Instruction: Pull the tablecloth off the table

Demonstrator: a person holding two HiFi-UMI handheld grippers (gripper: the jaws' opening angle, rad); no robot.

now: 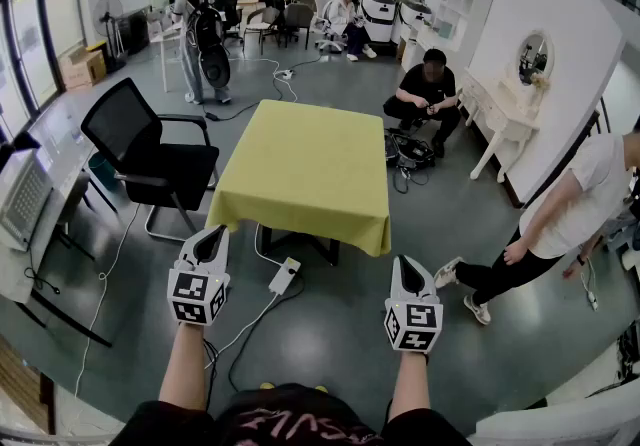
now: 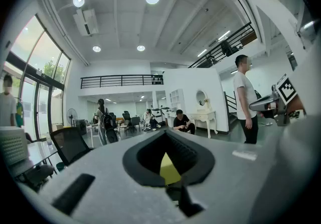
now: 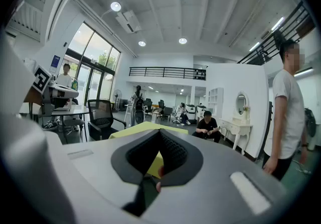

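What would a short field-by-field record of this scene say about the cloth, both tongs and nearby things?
cloth: yellow fabric tablecloth, spread flat, edges hanging
left tongs: shut, empty, short of the cloth
right tongs: shut, empty, short of the cloth
left of cloth: black mesh office chair
below near edge: white plastic power strip
progress: cloth not yet gripped

Left gripper (image 1: 211, 246) and right gripper (image 1: 410, 279) level (jaws closed).
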